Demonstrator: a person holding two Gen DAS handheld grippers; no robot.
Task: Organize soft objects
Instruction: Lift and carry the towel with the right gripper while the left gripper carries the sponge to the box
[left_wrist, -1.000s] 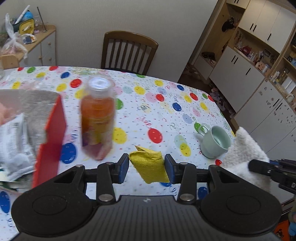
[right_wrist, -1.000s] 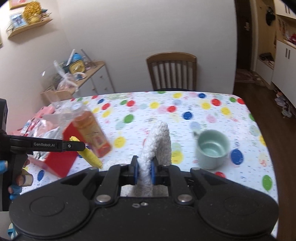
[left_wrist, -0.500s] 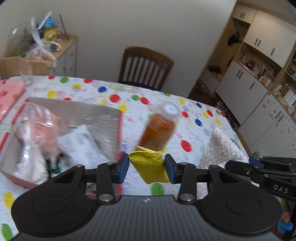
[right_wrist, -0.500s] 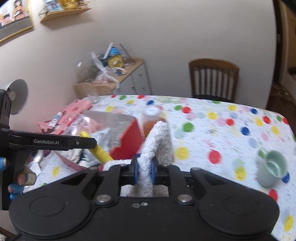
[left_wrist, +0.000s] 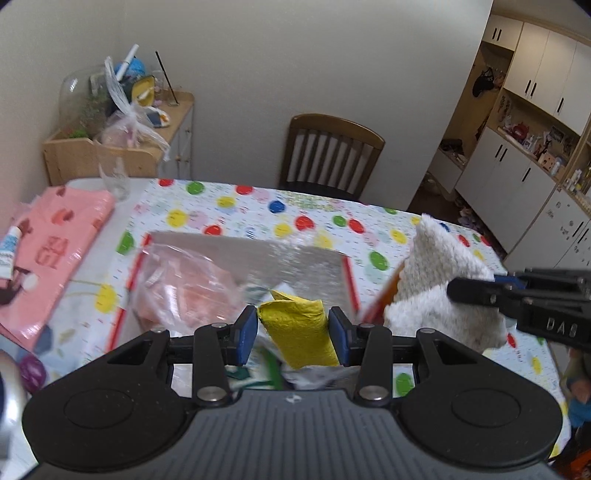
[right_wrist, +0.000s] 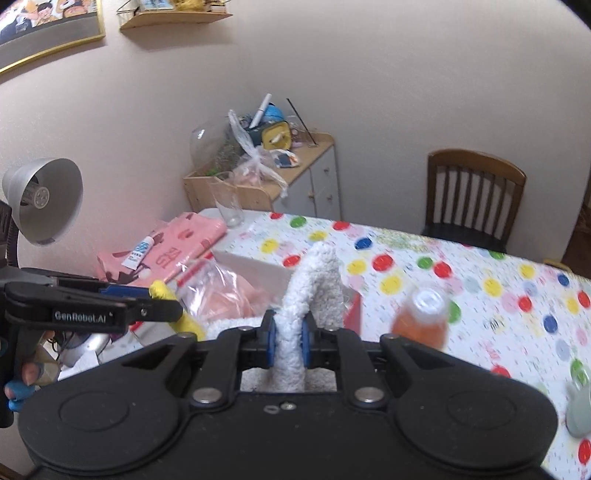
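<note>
The tablecloth (left_wrist: 258, 206) was white with red, yellow, green and blue dots. The cloth (left_wrist: 295, 334) was yellow, the fluffy towel (right_wrist: 314, 280) white, and the bag (left_wrist: 55, 236) pink.

**Around the dotted table**

We see a wooden chair (left_wrist: 330, 155) behind the polka-dot tablecloth (right_wrist: 491, 295), an orange bottle (right_wrist: 423, 319) standing on it, a grey lamp (right_wrist: 44, 199) at left, and an empty glass (right_wrist: 227, 201) near the cluttered sideboard (left_wrist: 122, 147).
</note>
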